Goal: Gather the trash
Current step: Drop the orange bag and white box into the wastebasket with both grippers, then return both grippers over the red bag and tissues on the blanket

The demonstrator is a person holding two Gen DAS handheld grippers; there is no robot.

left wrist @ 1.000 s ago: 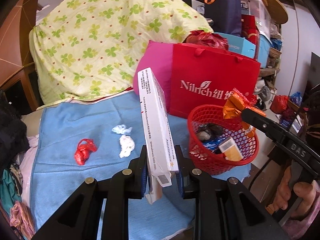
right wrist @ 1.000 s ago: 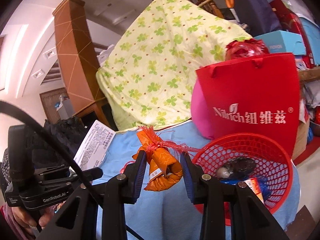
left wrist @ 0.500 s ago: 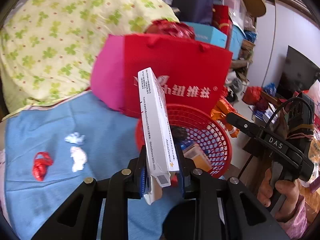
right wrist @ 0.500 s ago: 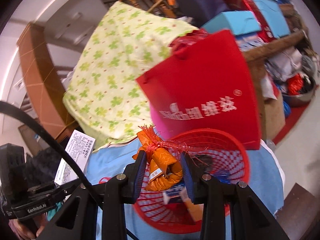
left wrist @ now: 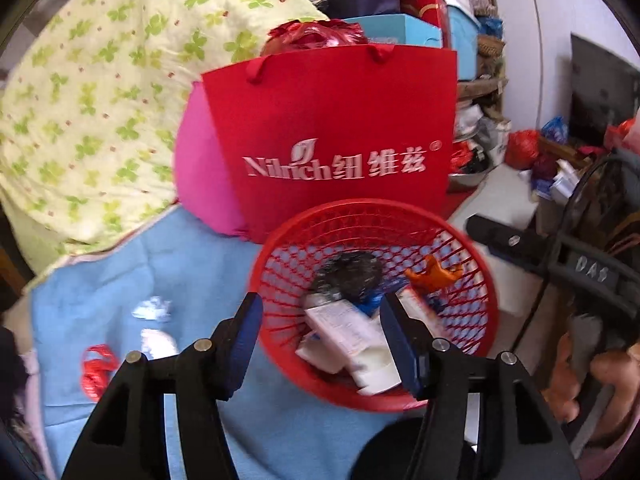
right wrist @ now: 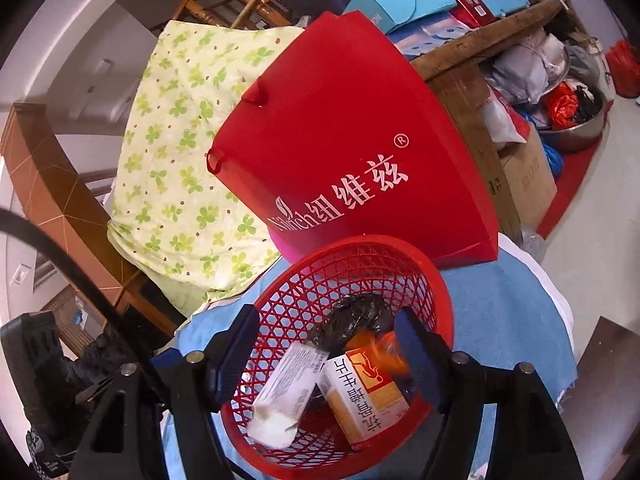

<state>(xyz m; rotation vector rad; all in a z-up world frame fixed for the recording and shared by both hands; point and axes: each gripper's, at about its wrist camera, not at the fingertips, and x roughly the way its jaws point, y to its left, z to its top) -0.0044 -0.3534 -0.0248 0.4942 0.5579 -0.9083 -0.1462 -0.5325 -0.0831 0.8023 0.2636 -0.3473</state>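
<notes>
A red mesh basket [left wrist: 476, 264] [right wrist: 436, 280] stands on the blue cloth. In it lie a long white box [left wrist: 348, 332] [right wrist: 286, 392], an orange wrapper [left wrist: 434, 276] [right wrist: 382, 350], a yellow box [right wrist: 366, 396] and a black crumpled bag [left wrist: 348, 270] [right wrist: 356, 318]. My left gripper [left wrist: 322, 332] is open and empty just above the basket's near rim. My right gripper [right wrist: 324, 352] is open and empty over the basket; its body shows at the right of the left wrist view [left wrist: 560, 264]. White paper scraps [left wrist: 154, 308] and a red wrapper [left wrist: 96, 372] lie on the cloth at left.
A red Nilrich paper bag [left wrist: 336, 144] [right wrist: 360, 160] and a pink cushion [left wrist: 204, 176] stand right behind the basket. A clover-print quilt [left wrist: 100, 100] piles up at the back left. Boxes and clutter fill the back right. The blue cloth [left wrist: 100, 280] covers the surface.
Both grippers have opened over the basket. The white box has dropped from the left one and the orange wrapper from the right one; both now lie in the basket.
</notes>
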